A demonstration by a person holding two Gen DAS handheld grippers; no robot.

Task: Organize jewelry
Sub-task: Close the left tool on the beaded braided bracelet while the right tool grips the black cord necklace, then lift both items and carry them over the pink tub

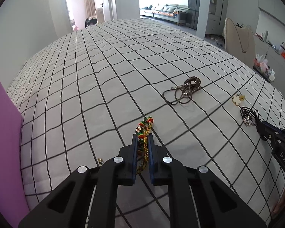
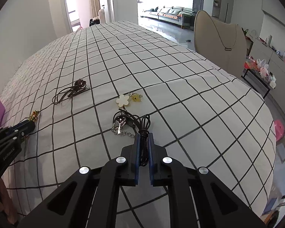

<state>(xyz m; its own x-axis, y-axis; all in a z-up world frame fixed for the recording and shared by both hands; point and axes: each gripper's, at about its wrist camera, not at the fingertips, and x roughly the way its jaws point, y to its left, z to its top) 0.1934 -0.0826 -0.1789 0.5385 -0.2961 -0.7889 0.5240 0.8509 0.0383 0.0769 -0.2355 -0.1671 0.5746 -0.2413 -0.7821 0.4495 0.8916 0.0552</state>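
Note:
My left gripper (image 1: 143, 138) is shut on a gold chain bracelet with red, green and orange beads (image 1: 144, 127), whose beaded end rests on the checked cloth. My right gripper (image 2: 144, 137) is shut on a black cord necklace (image 2: 142, 122) with a silver key charm and chain lying on the cloth ahead. A brown cord necklace (image 1: 184, 90) lies loose further back; it also shows in the right wrist view (image 2: 72, 91). A white and yellow flower charm (image 2: 128, 98) lies beyond the black necklace. The right gripper (image 1: 264, 128) shows at the right edge of the left wrist view.
The table is covered by a white cloth with a black grid (image 1: 104, 76). A pink object (image 1: 1, 123) stands at the left edge. A small brass piece (image 1: 100, 161) lies by the left gripper. A beige chair (image 2: 220, 39) stands at the table's right side.

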